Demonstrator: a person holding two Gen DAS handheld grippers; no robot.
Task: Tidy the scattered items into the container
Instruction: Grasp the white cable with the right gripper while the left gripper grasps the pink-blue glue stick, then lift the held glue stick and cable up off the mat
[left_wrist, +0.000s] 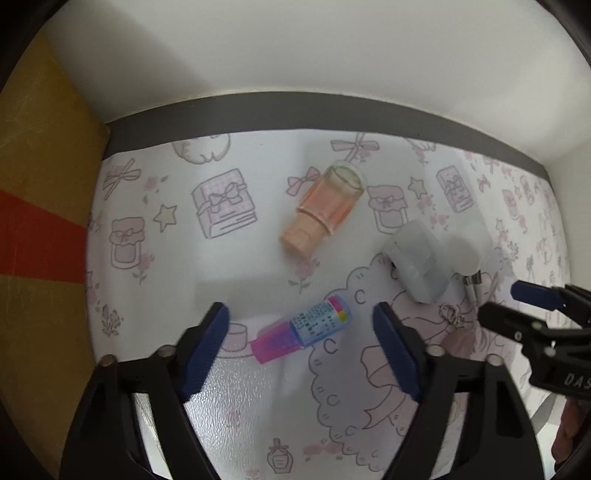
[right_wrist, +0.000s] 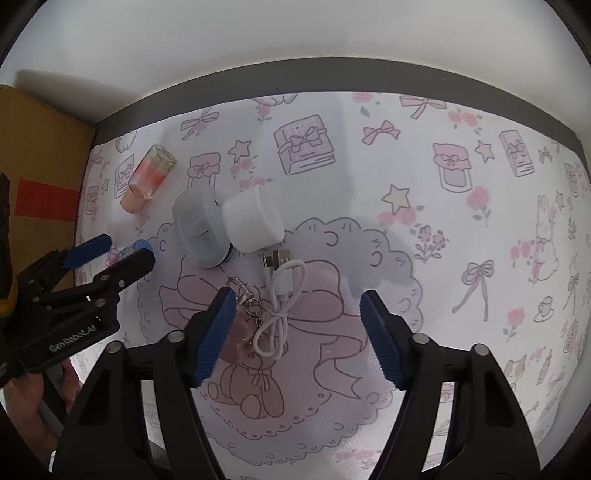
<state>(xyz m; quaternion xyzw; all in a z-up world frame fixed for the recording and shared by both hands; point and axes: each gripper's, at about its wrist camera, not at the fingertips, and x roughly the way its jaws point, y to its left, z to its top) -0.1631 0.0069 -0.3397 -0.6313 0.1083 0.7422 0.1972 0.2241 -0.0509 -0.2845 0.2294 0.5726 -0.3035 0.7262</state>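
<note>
Fingers of the left gripper (left_wrist: 301, 321), padded in blue, stand wide apart with nothing between them, hovering over a small tube (left_wrist: 301, 328) with a pink cap and a printed label too small to read. Beyond it a pinkish bottle (left_wrist: 325, 206) lies on its side with a peach cap. To the right a pale blue-grey case (left_wrist: 419, 258) touches a white round jar (left_wrist: 467, 245). Everything rests on a desk covered by a mat (left_wrist: 166, 266) printed with bows, stars and jam pots. A yellow-brown cardboard box (left_wrist: 40, 206) with a red tape stripe stands at the left edge; its inside is not visible. White wall rises behind.

From the right wrist view, the right gripper (right_wrist: 297, 321) also has its fingers spread and empty, above a coiled white USB cable (right_wrist: 280, 291) and a keyring with a pink charm (right_wrist: 245, 317). The case (right_wrist: 199, 229) and jar (right_wrist: 253, 221) sit just beyond, touching. The left gripper (right_wrist: 110, 254) enters at left, spread, marked "GenRobot.AI", over the tube (right_wrist: 133, 249). The bottle (right_wrist: 151, 173) lies near the box (right_wrist: 37, 166).
</note>
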